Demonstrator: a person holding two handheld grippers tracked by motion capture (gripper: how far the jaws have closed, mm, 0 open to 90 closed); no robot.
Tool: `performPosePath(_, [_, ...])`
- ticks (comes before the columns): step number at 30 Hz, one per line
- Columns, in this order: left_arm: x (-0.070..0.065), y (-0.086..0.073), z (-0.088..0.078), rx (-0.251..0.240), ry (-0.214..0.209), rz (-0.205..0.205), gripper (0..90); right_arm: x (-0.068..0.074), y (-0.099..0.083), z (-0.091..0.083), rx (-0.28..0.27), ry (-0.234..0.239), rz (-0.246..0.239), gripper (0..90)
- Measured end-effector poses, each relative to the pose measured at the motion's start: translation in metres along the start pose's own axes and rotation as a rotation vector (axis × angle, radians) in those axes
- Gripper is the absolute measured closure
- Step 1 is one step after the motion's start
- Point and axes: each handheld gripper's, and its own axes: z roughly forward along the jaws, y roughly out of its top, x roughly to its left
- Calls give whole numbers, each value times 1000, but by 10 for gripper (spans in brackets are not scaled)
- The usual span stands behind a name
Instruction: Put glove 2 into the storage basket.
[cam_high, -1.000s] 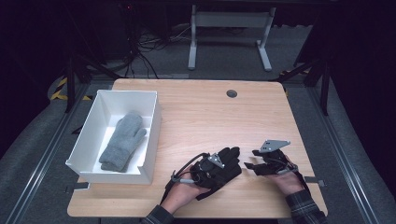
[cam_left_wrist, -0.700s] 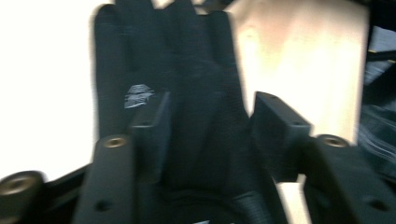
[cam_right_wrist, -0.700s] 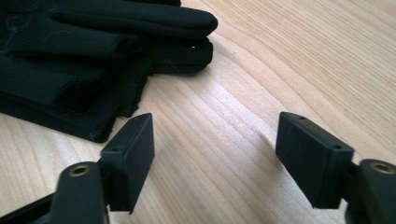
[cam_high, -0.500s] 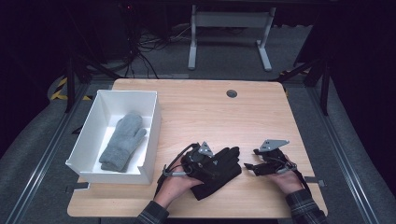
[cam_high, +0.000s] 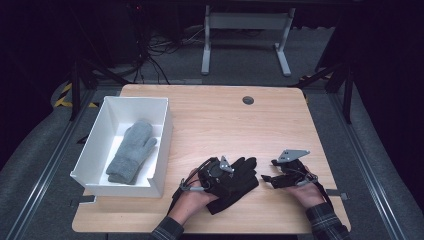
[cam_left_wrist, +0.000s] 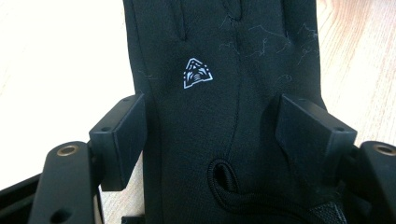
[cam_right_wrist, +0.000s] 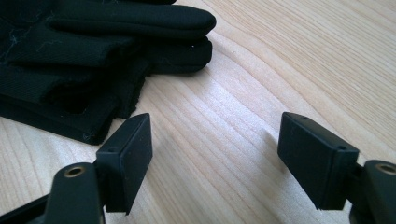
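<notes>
A black glove (cam_high: 242, 184) lies flat on the wooden table (cam_high: 225, 120) near its front edge, fingers toward the right. My left gripper (cam_high: 232, 172) hovers over the glove's back. In the left gripper view the glove (cam_left_wrist: 224, 70), with its small white logo, runs between the jaws of my left gripper (cam_left_wrist: 224, 135); they stand apart without pressing on it, having just sprung wide and then eased in slightly. My right gripper (cam_high: 268, 171) rests just right of the glove. In the right gripper view my right gripper (cam_right_wrist: 215, 154) has bare wood between its jaws, which have just been opening, and the glove (cam_right_wrist: 93, 46) lies ahead left.
A white box (cam_high: 90, 150) stands at the table's left with a grey mitten (cam_high: 132, 150) inside. A round cable hole (cam_high: 248, 100) sits near the far edge. Bare wood stretches behind the grippers. Desk legs and cables stand on the dark floor beyond.
The left jaws have let go of the glove and spread apart. The left hand has shifted a little to the left. The glove now lies flatter. The right hand has stayed put.
</notes>
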Motion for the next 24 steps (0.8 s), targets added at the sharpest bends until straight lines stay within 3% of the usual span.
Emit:
performPosePath(5, [-1, 0, 0, 6, -15, 5, 314, 0, 0, 0, 0, 0, 1, 267])
performPosePath(9, [-6, 2, -1, 15, -50, 23, 529, 1, 0, 0, -2, 1, 0, 267])
performPosePath(12, [-8, 4, -1, 20, -74, 0, 655, 1, 0, 0, -3, 1, 0, 266])
performPosePath(18, [-2, 5, -5, 13, -136, -57, 689, 2, -1, 1, -9, 3, 0, 220])
performPosePath(21, [-2, 7, -11, 21, -135, -57, 690, 3, -4, 2, -36, 1, 4, 195])
performPosePath(24, [-3, 9, -20, -3, -142, -55, 690, 3, -5, 3, -44, -5, 7, 176])
